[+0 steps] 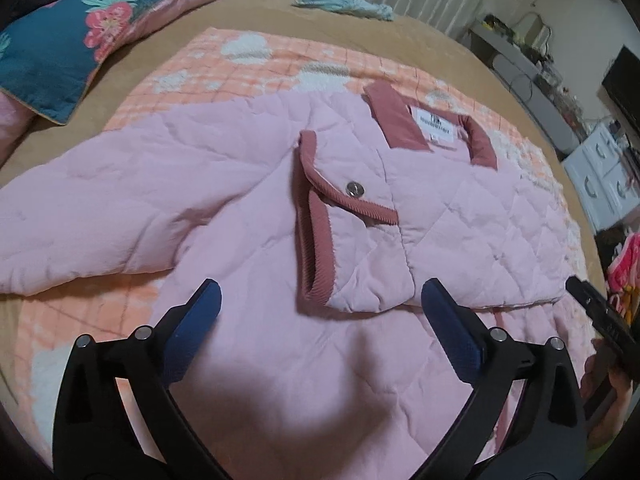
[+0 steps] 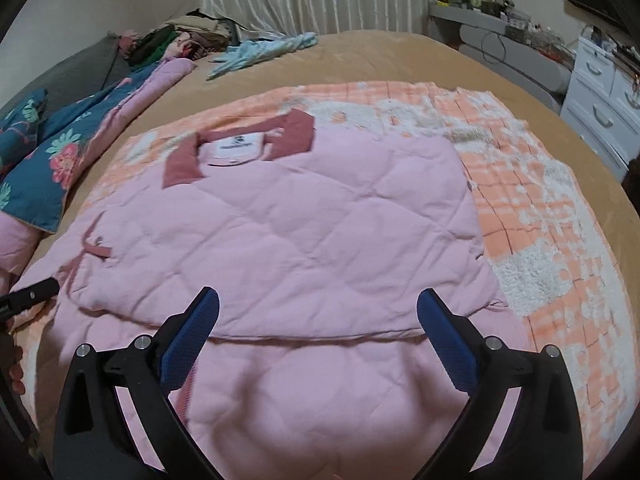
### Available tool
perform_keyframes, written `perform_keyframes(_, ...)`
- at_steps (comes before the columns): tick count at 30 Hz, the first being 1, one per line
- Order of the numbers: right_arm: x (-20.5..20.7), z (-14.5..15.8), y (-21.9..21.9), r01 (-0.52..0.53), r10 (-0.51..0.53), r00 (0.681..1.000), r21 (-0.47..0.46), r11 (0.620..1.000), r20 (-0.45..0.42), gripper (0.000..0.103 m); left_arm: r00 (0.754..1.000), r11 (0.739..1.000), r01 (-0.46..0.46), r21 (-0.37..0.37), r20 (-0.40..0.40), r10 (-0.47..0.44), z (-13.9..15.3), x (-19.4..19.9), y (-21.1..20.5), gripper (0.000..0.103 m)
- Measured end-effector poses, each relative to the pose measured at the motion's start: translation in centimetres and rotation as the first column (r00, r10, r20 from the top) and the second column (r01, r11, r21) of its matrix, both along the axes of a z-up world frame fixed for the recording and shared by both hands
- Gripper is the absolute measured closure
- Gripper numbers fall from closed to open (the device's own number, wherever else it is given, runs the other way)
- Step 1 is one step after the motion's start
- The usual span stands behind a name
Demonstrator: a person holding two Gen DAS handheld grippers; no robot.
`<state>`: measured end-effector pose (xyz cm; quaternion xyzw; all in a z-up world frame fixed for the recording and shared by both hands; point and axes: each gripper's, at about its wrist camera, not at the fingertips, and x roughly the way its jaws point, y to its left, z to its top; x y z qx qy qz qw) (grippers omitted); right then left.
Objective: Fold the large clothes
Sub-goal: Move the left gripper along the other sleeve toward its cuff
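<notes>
Pink quilted jacket [image 2: 304, 216] flat on blanket [image 2: 532, 216] — below spread, empty fingers [image 2: 192, 336]

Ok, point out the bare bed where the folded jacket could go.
Bare tan bed lies beyond the checked blanket, between it and the light-blue garment. The left side is crowded: floral quilt and clothes pile.

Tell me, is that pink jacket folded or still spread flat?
Partly folded. The pink jacket has one cuffed sleeve laid across its front, and its right side ends in a straight fold.
</notes>
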<state>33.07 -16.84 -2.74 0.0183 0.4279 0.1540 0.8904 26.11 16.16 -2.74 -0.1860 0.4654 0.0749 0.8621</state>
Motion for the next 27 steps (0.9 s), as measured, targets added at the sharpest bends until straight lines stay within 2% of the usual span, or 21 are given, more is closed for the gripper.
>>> perform_keyframes(3, -1.1, 1.1, 0.8, -0.013, 0.014, 0.999, -0.018, 1.000, 0.033, 0.004, 0.999, 0.999, -0.032, -0.034, 0.020, 0.032, 0.8, -1.0, 0.9, 0.009)
perform_keyframes(11, -3.2, 4.0, 3.0, -0.037, 0.036, 0.996, 0.003, 0.999, 0.078, 0.004, 0.993, 0.995, -0.102, -0.017, 0.057, 0.102, 2.8, -4.0, 3.5, 0.009)
perform_keyframes(27, -5.4, 7.6, 10.0, -0.100, 0.098, 0.982, 0.005, 0.995, 0.159, 0.004, 0.972, 0.973, -0.227, -0.040, 0.057, 0.229, 1.8, -8.6, 10.5, 0.009)
